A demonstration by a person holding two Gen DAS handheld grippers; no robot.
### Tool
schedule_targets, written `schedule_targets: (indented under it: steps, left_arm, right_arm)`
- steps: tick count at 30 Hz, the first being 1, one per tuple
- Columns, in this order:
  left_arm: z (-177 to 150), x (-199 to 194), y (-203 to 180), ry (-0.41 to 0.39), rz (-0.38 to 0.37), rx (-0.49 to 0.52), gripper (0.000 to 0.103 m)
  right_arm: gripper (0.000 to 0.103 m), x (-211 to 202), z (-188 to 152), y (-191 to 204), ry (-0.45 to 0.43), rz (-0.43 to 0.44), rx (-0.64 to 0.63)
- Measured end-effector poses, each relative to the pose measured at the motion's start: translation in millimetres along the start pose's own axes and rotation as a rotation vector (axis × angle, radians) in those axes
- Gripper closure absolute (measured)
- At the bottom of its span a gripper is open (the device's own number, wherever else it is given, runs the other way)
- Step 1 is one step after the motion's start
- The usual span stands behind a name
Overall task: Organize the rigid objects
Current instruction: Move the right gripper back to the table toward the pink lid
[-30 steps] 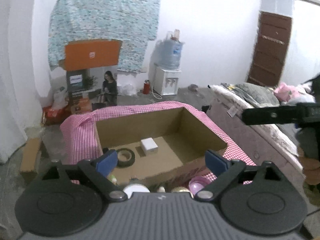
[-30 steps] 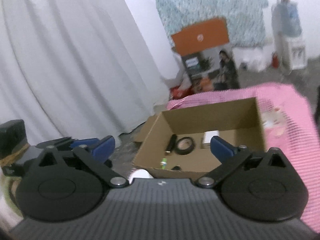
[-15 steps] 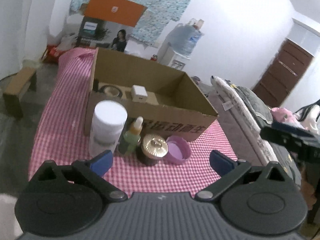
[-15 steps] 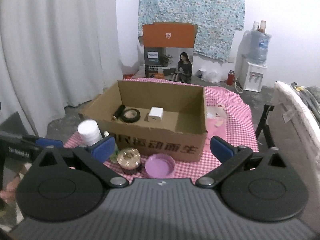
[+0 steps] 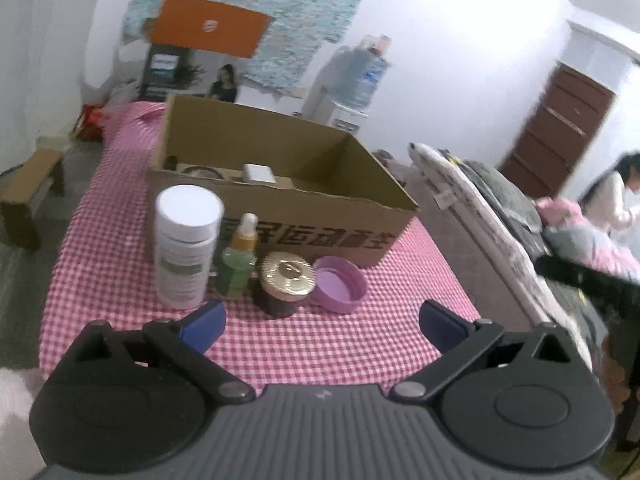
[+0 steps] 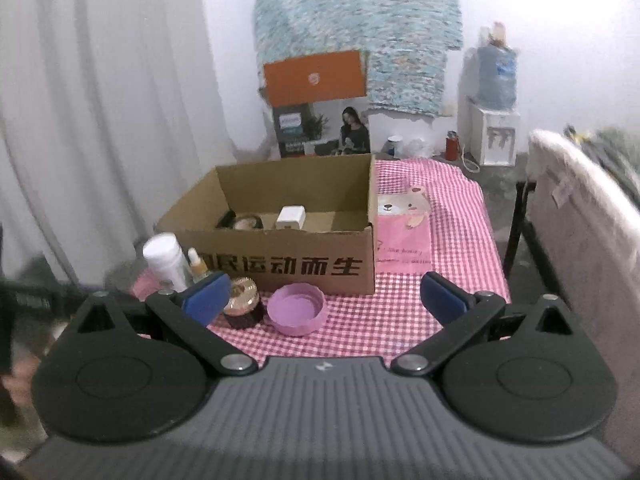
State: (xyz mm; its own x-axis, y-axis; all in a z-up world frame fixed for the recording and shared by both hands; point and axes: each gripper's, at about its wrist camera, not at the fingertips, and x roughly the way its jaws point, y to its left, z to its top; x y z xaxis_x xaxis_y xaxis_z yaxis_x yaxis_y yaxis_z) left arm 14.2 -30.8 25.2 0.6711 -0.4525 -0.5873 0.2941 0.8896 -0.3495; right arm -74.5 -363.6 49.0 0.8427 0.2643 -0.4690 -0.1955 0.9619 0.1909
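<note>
An open cardboard box [image 5: 280,200] [image 6: 288,252] stands on a table with a pink checked cloth [image 5: 328,344]. Inside it lie a white cube [image 6: 291,218], a tape roll [image 6: 246,222] and a dark stick. In front of the box stand a white bottle [image 5: 186,248] [image 6: 164,260], a small green dropper bottle [image 5: 238,260], a dark jar with a gold lid [image 5: 286,286] [image 6: 242,304] and a purple lid [image 5: 338,282] [image 6: 296,308]. My left gripper [image 5: 322,324] is open and empty, just short of the jar. My right gripper [image 6: 324,298] is open and empty, over the purple lid.
A bed [image 5: 500,220] runs along the table's right side, with a person [image 5: 612,196] beyond it. A water dispenser [image 6: 494,120], an orange-topped printed box [image 6: 316,104] and a curtain [image 6: 100,100] stand behind and left. A low wooden bench [image 5: 28,196] sits on the floor.
Both grippers dropped lower and drew back from over the box to the near side of the table. The row of bottles, jar and lid came into view in front of them.
</note>
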Motion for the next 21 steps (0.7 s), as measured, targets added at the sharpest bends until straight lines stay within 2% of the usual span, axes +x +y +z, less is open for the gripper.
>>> schedule_targets:
  steps: [3, 7, 13, 17, 21]
  left_arm:
    - [-6, 9, -13, -0.006, 0.005, 0.092, 0.000]
    - [-18, 32, -35, 0.019, 0.007, 0.228, 0.000]
    - [-40, 71, -66, 0.023, 0.086, 0.418, 0.000]
    - [-46, 90, -72, 0.035, 0.070, 0.448, 0.000]
    - [-45, 104, -78, 0.011, 0.061, 0.493, 0.003]
  right_arm:
    - [0.001, 5, -10, -13, -0.008, 0.005, 0.082]
    - [0.001, 30, -21, -21, 0.040, 0.005, 0.161]
    - [0.001, 76, -36, -10, 0.074, 0.012, 0.188]
    - [0.001, 102, -36, -9, 0.102, 0.034, 0.202]
    - [0.004, 123, -34, -13, 0.119, 0.029, 0.209]
